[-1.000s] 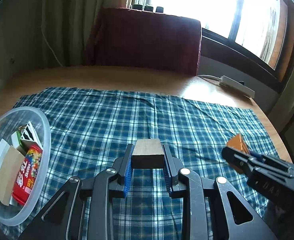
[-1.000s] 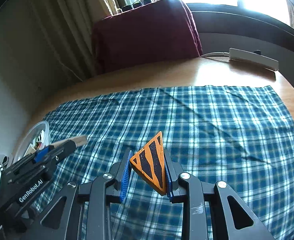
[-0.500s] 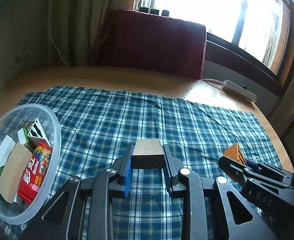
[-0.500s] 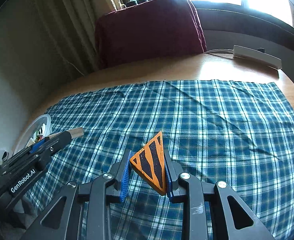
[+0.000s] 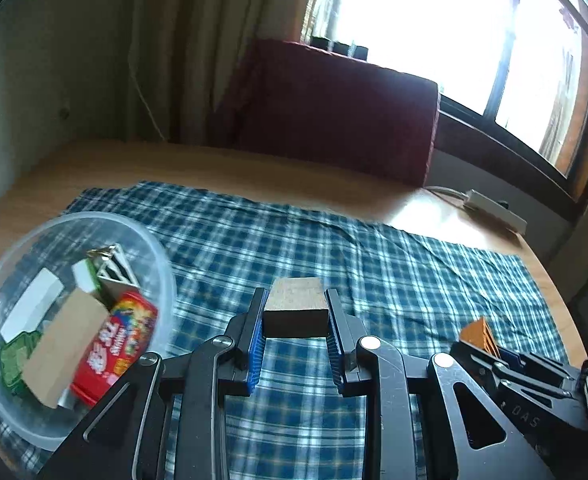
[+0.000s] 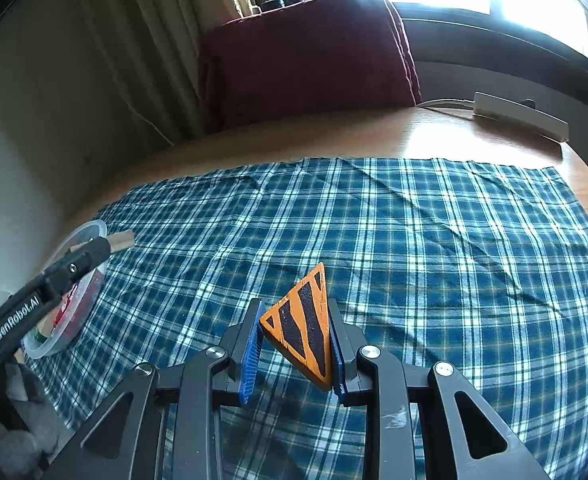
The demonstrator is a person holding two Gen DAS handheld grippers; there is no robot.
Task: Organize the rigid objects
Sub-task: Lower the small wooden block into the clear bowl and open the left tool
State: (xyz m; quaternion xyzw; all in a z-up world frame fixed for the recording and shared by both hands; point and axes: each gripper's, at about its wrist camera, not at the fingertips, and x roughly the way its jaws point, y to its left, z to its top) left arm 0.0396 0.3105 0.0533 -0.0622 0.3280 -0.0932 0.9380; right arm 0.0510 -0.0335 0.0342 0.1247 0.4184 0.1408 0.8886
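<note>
Block (image 5: 296,304): bare wood, matt
Triangle (image 6: 303,326): painted wood, rough black stripes
Bowl (image 5: 162,264): clear plastic, glossy
Cloth (image 6: 413,232): woven plaid

The clear bowl (image 5: 162,264) is motion-blurred, its contents partly hidden behind one another.

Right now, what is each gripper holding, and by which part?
Left gripper clamps the plain wooden block by its two side faces. Right gripper pinches the orange, black-striped wooden triangle across its flat faces.
</note>
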